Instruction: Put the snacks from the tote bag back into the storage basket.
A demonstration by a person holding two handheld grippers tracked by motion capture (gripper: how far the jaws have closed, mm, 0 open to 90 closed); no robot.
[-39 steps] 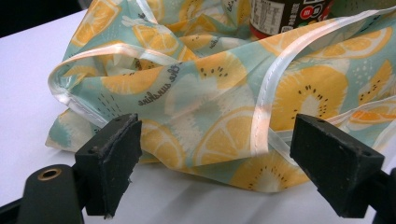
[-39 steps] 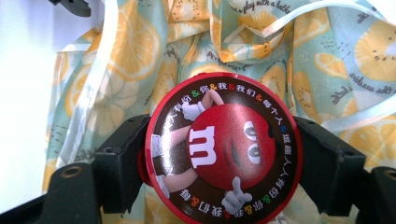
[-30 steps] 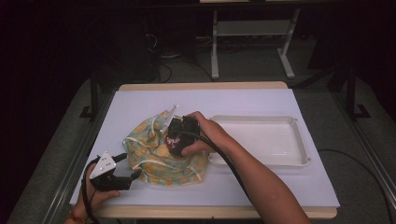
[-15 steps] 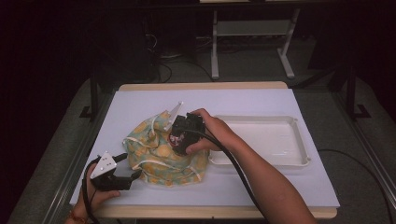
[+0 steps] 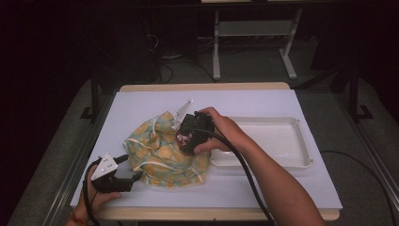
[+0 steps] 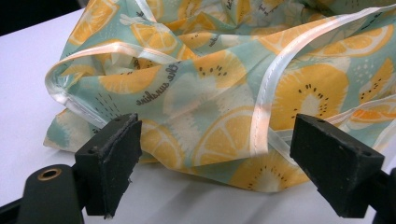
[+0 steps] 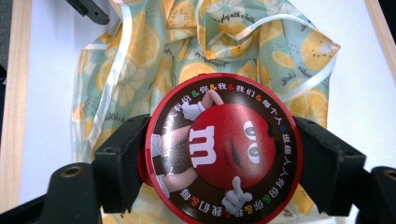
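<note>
1. Nearest: left hand-held gripper (image 5: 134,175), jaws apart, at the fruit-print cloth's (image 5: 164,150) near edge on the worktop (image 5: 263,190).
2. Beyond: right hand-held gripper (image 7: 219,151) clamped on a round red tin (image 7: 223,148), above the cloth.
3. Farther right: empty white tray (image 5: 306,155); probably next, carrying the tin across.

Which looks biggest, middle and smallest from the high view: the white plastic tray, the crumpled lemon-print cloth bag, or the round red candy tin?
1. White plastic tray and crumpled lemon-print cloth bag: look alike, unranked.
2. Round red candy tin, clamped in the right gripper: clearly smallest.
</note>
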